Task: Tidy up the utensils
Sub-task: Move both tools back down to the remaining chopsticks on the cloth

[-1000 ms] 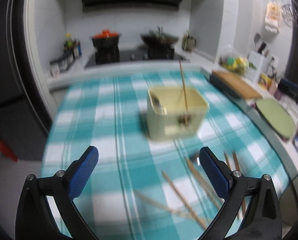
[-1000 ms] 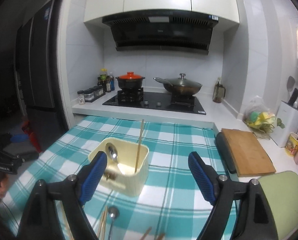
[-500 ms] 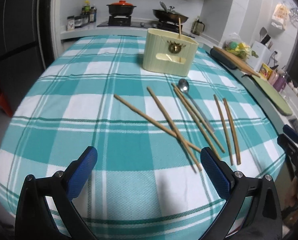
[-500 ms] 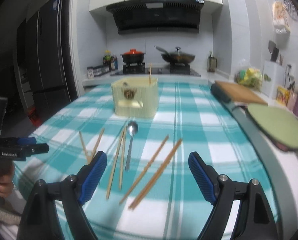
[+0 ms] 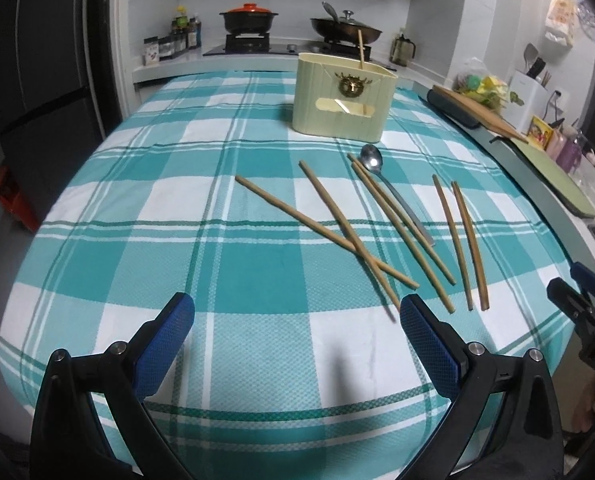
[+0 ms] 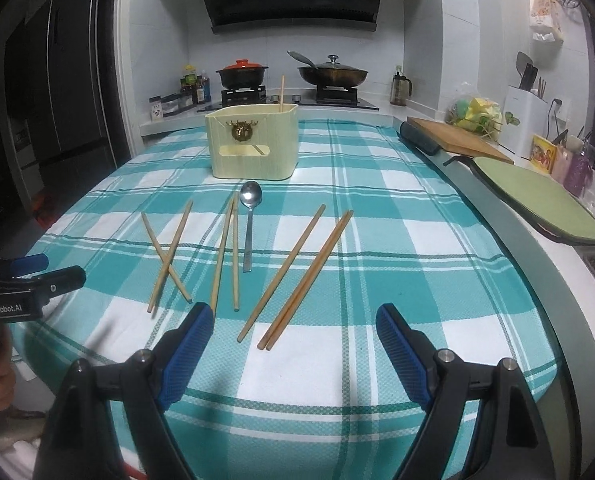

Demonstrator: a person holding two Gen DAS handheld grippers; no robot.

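Note:
A cream utensil holder [image 5: 343, 98] [image 6: 253, 144] stands far back on the teal checked tablecloth [image 5: 177, 220] [image 6: 397, 240], with one chopstick [image 6: 282, 93] upright in it. Several wooden chopsticks [image 5: 325, 232] [image 6: 281, 274] and a metal spoon [image 5: 391, 192] [image 6: 249, 224] lie loose in front of it. My left gripper [image 5: 297, 322] hovers open over the cloth's near edge, nothing between its blue pads. My right gripper [image 6: 293, 330] is open too, just short of the nearest chopstick ends. Each gripper shows at the other view's side edge.
A counter to the right carries a wooden cutting board [image 6: 457, 140], a green mat [image 6: 537, 204] and jars. A stove with a red-lidded pot [image 6: 241, 74] and a wok [image 6: 331, 72] stands behind. A dark fridge [image 5: 29, 60] is at the left.
Both grippers dropped and pulled back from above the holder to the table's near edge, so the loose chopsticks and spoon now fill the view. The jaws stayed open.

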